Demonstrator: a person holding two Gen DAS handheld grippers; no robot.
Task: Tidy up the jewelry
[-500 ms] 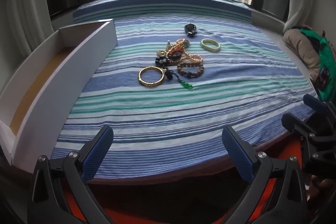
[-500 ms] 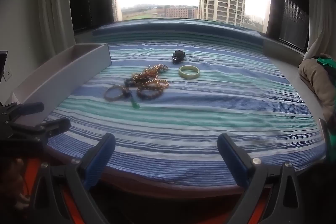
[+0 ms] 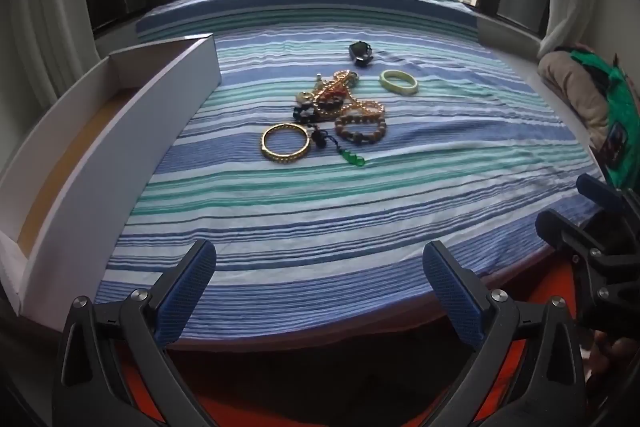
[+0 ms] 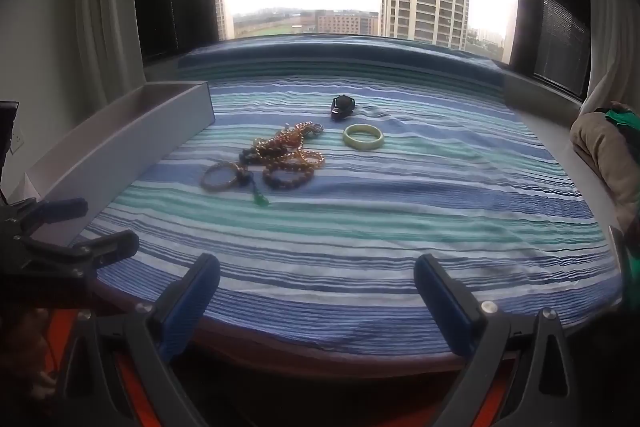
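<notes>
A heap of jewelry lies mid-table on the striped cloth: a gold bangle [image 3: 285, 142], a beaded bracelet [image 3: 361, 128], tangled gold and red chains [image 3: 334, 94], a green pendant [image 3: 353, 159], a pale green bangle [image 3: 399, 82] and a black watch [image 3: 361, 53]. The right wrist view shows the same heap [image 4: 286, 155], pale bangle [image 4: 363, 136] and watch [image 4: 342, 106]. My left gripper [image 3: 319, 289] is open and empty at the near table edge. My right gripper [image 4: 317, 295] is open and empty, also at the near edge, to the right of the left one.
A long white open box [image 3: 100, 163] lies along the table's left side; it also shows in the right wrist view [image 4: 120, 143]. Folded cloth with a green item [image 3: 588, 95] sits at the right edge. A window sill runs behind the table.
</notes>
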